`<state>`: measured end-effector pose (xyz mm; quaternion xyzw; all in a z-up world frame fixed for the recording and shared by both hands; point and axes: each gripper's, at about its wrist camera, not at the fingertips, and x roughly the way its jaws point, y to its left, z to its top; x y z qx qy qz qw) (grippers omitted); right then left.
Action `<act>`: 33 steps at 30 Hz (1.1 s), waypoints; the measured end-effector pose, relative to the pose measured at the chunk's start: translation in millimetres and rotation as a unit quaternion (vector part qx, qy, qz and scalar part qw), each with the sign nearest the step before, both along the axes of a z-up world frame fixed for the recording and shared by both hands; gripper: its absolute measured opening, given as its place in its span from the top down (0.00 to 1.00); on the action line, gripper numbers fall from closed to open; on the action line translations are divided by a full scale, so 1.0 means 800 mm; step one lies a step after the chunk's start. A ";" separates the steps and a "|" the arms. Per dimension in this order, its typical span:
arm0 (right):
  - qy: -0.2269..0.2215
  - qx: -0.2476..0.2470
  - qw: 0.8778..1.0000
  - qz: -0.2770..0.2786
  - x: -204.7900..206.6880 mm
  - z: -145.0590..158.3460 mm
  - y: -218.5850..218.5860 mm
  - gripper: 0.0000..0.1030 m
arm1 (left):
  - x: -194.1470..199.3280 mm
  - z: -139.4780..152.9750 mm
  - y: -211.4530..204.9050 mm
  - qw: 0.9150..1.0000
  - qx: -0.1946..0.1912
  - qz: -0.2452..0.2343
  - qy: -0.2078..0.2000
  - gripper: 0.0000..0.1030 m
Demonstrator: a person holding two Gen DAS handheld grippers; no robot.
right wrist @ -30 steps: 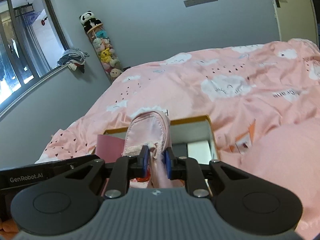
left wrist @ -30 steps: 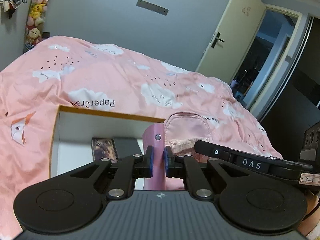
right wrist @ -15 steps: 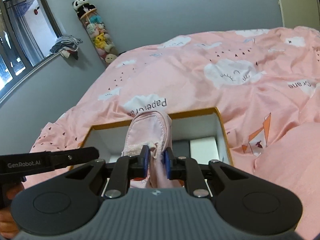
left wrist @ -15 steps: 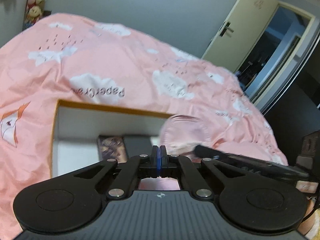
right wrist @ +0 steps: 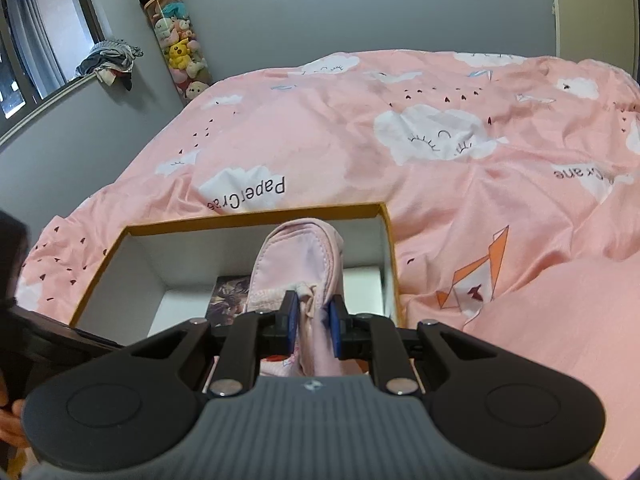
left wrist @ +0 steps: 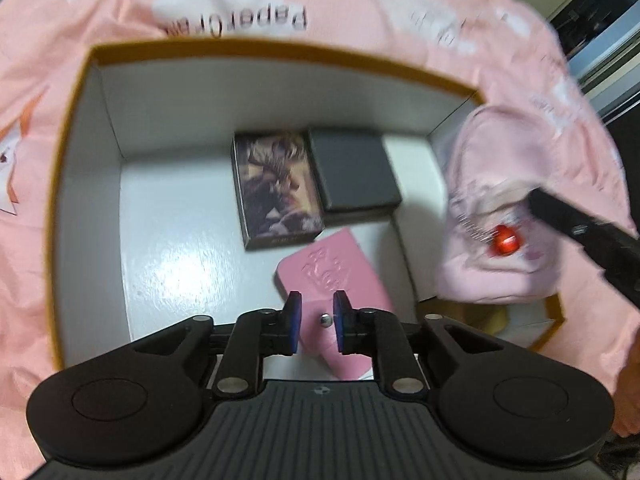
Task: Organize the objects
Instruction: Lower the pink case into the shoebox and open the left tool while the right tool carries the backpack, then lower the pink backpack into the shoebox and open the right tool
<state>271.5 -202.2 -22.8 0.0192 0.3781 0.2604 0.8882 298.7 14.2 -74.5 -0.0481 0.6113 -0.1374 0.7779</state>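
The white box (left wrist: 92, 168) sat open on the bed (right wrist: 460, 128), ready for loose items. The left tool (left wrist: 314, 328) pointed down into it, jaws opening around the pink wallet (left wrist: 332, 276) lying beside two small boxes. The right tool (right wrist: 313, 326) was clenched on the pink pouch (right wrist: 298, 264), held over the box's right side, probably for lowering in.

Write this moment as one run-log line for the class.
left gripper: jaws opening, pink wallet between them in box | right gripper: shut on pink pouch over box | stage: placing
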 end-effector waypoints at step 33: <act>0.090 0.041 0.995 0.035 0.018 -0.027 0.005 0.83 | -0.051 0.016 0.038 0.994 -0.024 0.048 -0.093 0.89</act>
